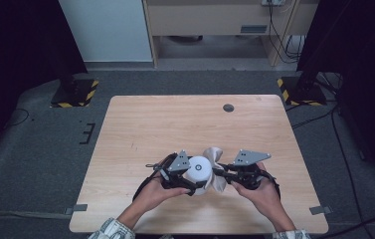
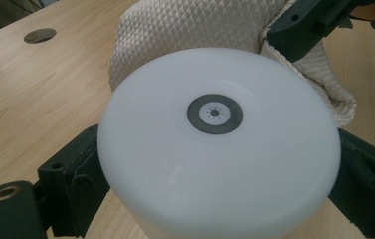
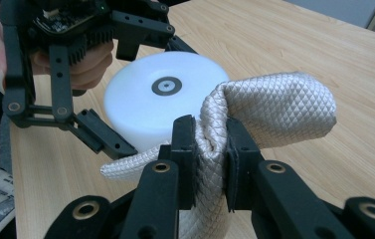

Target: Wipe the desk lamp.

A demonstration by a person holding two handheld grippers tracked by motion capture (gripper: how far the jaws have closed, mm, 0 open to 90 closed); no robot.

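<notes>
One white cylinder [image 1: 199, 171] and one quilted cloth [image 1: 216, 169] sit on the single counter [image 1: 140, 124]. Two grippers, left [image 1: 189, 185] and right [image 1: 219, 172], two hands, and one round hole [image 1: 228, 107] in the wood.

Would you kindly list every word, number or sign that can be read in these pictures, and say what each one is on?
No readable words or numbers.
White round container, top: a grey ring mark around a small dotted circle, no lettering.
Quilted cloth: no label visible.
Floor stand bases: yellow-and-black hazard stripes, no text.
</notes>
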